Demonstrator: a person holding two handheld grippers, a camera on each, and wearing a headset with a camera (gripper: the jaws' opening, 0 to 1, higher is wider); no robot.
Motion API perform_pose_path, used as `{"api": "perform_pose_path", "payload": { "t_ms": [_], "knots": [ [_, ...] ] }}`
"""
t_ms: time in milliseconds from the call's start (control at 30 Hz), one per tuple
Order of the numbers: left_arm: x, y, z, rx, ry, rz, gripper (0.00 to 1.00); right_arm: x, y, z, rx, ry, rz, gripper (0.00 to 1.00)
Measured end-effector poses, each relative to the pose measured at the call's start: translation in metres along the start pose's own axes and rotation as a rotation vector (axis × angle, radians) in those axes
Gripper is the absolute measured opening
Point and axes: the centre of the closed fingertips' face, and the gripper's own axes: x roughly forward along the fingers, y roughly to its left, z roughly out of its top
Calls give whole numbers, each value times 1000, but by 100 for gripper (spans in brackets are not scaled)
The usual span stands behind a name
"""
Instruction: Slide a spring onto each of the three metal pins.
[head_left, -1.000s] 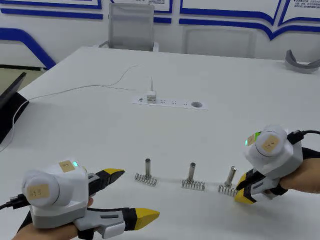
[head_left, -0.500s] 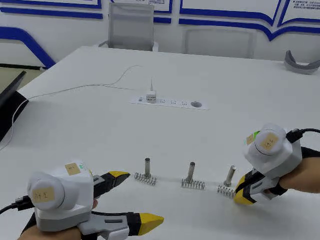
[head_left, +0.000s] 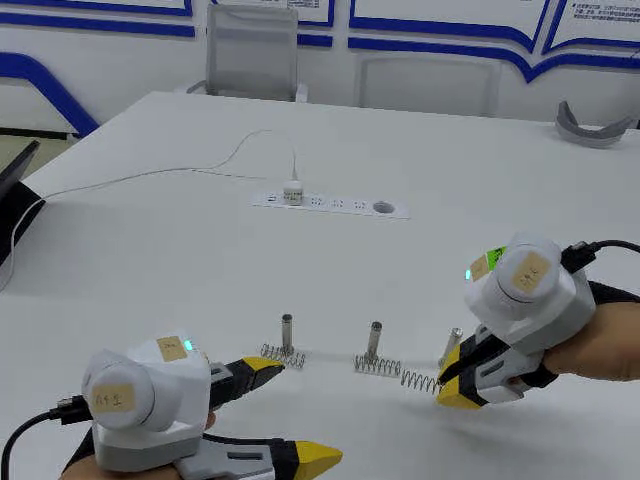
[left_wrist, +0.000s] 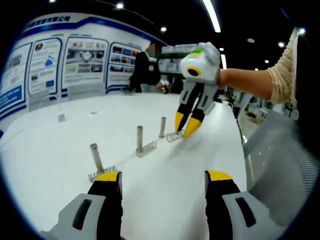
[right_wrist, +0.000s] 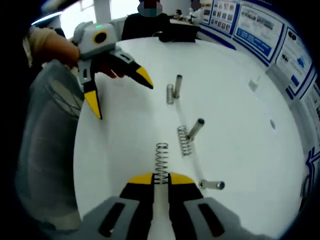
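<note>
Three metal pins stand in a row on the white table: the left pin (head_left: 287, 332), middle pin (head_left: 375, 340) and right pin (head_left: 452, 346). One spring (head_left: 283, 355) lies at the left pin's foot and another spring (head_left: 378, 367) at the middle pin's. My right gripper (head_left: 450, 390) is shut on one end of the third spring (head_left: 420, 381), which sticks out to the left in front of the right pin. In the right gripper view this spring (right_wrist: 161, 159) points straight out from the shut jaws. My left gripper (head_left: 295, 412) is open with nothing in it, just before the left pin.
A white power strip (head_left: 330, 203) with a plug (head_left: 292, 192) and cable lies mid-table. A grey chair (head_left: 250, 50) stands behind the table's far edge. A grey curved object (head_left: 590, 122) rests far right, and a dark object (head_left: 10, 205) sits at the left edge.
My right gripper has closed on the right spring and drawn it left, away from the right pin's foot. My left gripper has edged right, closer to the left pin.
</note>
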Motion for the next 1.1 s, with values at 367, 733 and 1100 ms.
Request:
{"api": "perform_pose_path", "payload": {
  "t_ms": [367, 733, 1100],
  "knots": [
    [13, -10, 6, 49, 5, -48, 55, 6, 21, 26, -102, -8, 63, 12],
    [23, -24, 15, 96, -6, -100, 38, 9, 35, 39, -170, -18, 103, 12],
    [25, -30, 15, 147, -7, -127, 22, 11, 44, 47, -229, -18, 133, 12]
  ]
}}
